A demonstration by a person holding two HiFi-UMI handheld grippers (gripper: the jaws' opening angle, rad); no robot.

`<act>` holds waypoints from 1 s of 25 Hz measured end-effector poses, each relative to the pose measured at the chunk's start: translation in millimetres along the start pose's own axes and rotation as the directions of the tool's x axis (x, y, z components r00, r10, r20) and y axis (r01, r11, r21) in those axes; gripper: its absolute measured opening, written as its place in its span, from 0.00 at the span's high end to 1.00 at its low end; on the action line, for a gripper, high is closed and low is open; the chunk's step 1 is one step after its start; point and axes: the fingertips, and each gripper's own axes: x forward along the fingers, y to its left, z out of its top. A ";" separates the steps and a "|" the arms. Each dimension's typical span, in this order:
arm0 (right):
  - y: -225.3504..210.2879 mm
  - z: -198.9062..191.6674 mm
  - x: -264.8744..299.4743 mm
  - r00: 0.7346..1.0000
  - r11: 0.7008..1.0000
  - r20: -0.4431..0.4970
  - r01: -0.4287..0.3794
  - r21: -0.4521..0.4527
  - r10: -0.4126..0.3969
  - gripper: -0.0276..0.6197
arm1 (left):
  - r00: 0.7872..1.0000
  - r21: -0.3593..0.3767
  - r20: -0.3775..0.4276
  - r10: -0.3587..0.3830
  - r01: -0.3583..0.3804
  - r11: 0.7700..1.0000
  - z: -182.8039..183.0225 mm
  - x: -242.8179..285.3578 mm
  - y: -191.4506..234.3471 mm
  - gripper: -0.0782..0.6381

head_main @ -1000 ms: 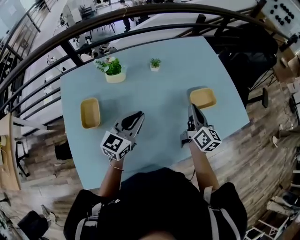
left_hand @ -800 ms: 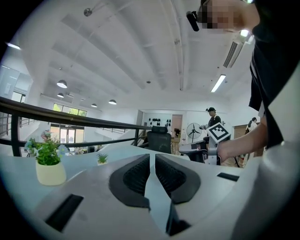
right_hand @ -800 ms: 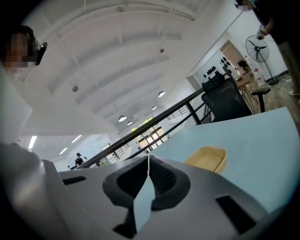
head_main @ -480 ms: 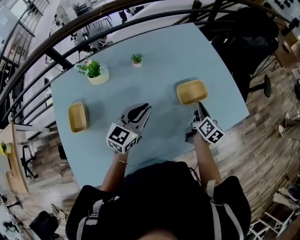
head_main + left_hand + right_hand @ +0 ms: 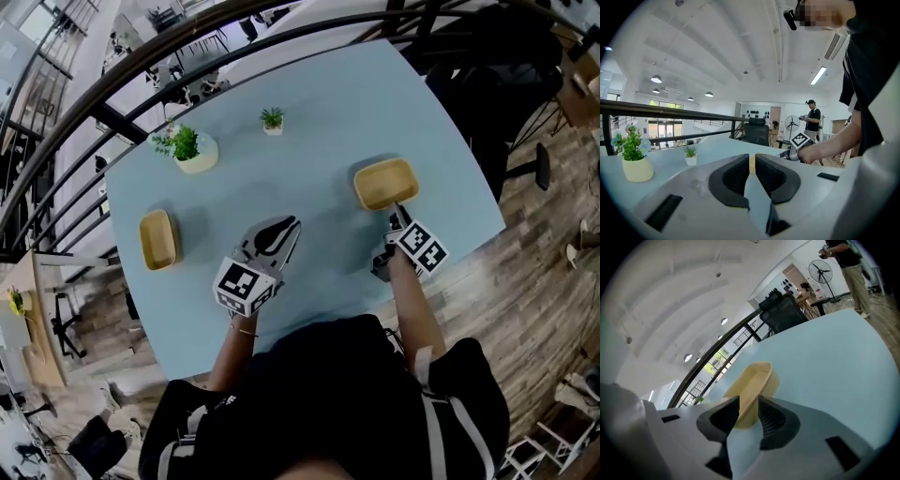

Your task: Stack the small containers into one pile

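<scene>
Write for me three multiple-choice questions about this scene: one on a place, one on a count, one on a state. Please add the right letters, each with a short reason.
1. Where over the light blue table is the right gripper?
A. at the far edge
B. at the near rim of the right-hand container
C. at the left edge

2. How many tan containers lie on the table?
A. one
B. three
C. two

3. How do the jaws of the left gripper stand?
A. almost together, with nothing between them
B. wide apart
C. closed on a container

Answers:
1 B: the right gripper view shows that container's rim in the gap between its jaws.
2 C: the head view shows the right-hand one and the left-hand container.
3 A: the left gripper view shows only a thin slit between the pads.
</scene>
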 end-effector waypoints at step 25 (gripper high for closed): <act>27.0 -13.2 3.0 0.996 0.997 -0.052 -0.071 0.027 0.072 0.94 | 0.998 -0.020 -0.030 0.061 -0.062 0.998 -13.6 -20.1 -0.2 0.84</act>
